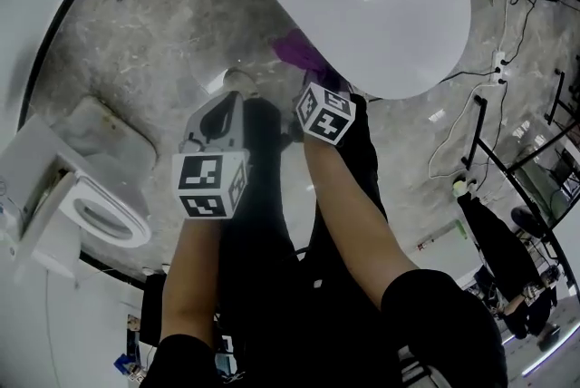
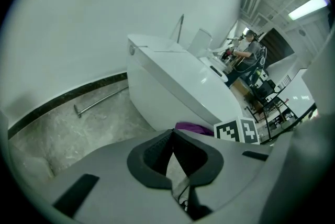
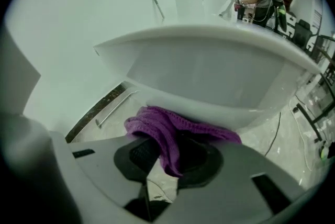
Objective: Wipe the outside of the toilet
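A: Right hand-held gripper (image 3: 170,157): clenched on a purple knitted cloth (image 3: 167,131). The fabric is bunched between both pads and spills over them.
B: Cloth position?
A: Against the lower outer wall of the white toilet (image 3: 209,71), under the overhang of the bowl and above the marble floor (image 2: 68,139).
B: Left hand-held gripper (image 2: 172,136)?
A: Pads meet at the tips, nothing between them. It hangs just beside the right one, short of the toilet and not touching it.
B: Anything else?
A: A metal bar (image 2: 99,101) lies on the floor near the wall base.
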`<state>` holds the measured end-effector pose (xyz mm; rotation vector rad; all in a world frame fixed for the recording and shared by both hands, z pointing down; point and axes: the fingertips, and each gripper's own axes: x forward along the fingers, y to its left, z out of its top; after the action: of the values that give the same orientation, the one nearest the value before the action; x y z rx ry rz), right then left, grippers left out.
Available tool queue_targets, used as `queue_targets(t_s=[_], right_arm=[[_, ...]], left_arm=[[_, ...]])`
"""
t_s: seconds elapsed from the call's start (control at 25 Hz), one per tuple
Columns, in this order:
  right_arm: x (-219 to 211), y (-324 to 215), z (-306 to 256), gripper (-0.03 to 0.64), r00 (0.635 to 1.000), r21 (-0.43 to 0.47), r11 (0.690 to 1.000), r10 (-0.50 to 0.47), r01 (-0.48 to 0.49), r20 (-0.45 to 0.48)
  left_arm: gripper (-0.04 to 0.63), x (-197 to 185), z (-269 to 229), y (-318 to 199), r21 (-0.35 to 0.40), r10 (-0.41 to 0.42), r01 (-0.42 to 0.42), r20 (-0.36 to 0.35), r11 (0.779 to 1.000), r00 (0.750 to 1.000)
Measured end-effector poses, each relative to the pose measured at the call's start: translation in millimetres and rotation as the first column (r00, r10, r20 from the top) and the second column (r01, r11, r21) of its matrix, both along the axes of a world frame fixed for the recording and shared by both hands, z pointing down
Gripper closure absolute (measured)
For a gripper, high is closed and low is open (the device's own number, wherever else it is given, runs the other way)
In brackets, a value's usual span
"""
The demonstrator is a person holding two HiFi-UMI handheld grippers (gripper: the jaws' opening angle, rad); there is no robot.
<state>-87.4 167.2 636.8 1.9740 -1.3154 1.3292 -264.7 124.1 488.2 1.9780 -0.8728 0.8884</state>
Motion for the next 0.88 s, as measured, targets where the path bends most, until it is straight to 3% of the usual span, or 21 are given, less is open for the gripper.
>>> queue_targets(t_s=[0.24, 0.56, 0.88], right_arm=[[33, 35, 0, 0.531, 0.998, 0.004, 1.0, -0.016, 0.016, 0.06], [83, 75, 9, 0.531, 0.991, -0.07, 0.996, -0.037, 0.046, 0.129], [175, 111, 20, 0.538, 0.982, -0.105, 0.993, 0.076, -0.058, 0.173]], left_arm=[[0.588, 70, -8, 25, -0.019, 0.098, -0.099, -0.025, 0.995, 0.995], [0.588, 157, -19, 43, -0.019, 0.208, -0.208, -0.013, 0.978, 0.978], [0.588, 258, -34, 58, 0.007, 0.328, -0.328, -0.011, 0.945, 0.945]])
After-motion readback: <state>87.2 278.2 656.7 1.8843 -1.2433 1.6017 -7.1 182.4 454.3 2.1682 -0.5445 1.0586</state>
